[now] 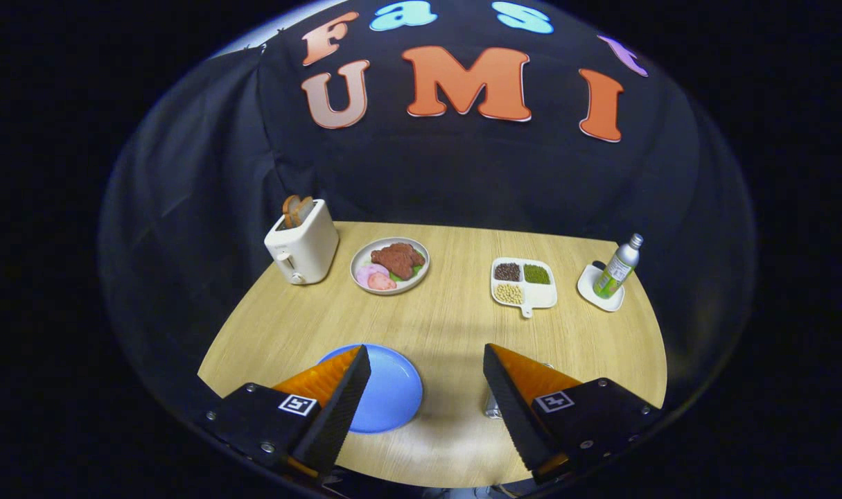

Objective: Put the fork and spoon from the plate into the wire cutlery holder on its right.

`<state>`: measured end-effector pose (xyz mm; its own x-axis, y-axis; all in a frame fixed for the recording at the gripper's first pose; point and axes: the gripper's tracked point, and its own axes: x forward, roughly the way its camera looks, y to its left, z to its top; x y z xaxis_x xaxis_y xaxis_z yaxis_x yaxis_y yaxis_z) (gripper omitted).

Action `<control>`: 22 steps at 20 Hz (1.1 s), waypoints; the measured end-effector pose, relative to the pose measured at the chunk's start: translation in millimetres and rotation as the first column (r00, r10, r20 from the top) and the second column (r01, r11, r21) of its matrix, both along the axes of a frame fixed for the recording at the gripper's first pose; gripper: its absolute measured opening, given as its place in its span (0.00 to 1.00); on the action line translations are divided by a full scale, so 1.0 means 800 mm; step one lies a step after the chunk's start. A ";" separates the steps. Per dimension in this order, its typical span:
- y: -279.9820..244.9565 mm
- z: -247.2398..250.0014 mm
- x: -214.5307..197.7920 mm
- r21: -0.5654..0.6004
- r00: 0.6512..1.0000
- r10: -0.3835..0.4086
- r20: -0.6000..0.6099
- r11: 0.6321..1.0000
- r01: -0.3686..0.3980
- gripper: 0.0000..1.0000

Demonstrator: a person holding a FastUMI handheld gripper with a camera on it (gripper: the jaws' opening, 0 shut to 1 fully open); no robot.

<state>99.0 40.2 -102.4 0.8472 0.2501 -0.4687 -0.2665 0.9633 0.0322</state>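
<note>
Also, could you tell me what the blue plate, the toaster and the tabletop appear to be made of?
The blue plate, partly behind the left finger of the open gripper, looks like matte plastic or glazed ceramic: an even colour with a soft sheen. The toaster seems cream plastic, smooth and seamless. The tabletop looks like light wood or laminate, with straight grain lines.

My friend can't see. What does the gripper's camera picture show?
The gripper hangs open over a wooden table, a blue plate beside its left jaw. Beyond sit a toaster, a plate of food, a divided dish and a bottle.

Hand-held gripper [426, 388], orange fingers, ridged black pads, square markers
</note>
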 end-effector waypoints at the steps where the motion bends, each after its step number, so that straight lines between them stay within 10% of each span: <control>1: 0.015 -0.001 -0.002 0.002 1.000 -0.001 0.031 1.000 0.001 0.98; 22: 0.161 -0.209 -0.035 0.069 0.999 -0.015 -0.029 0.997 0.017 0.93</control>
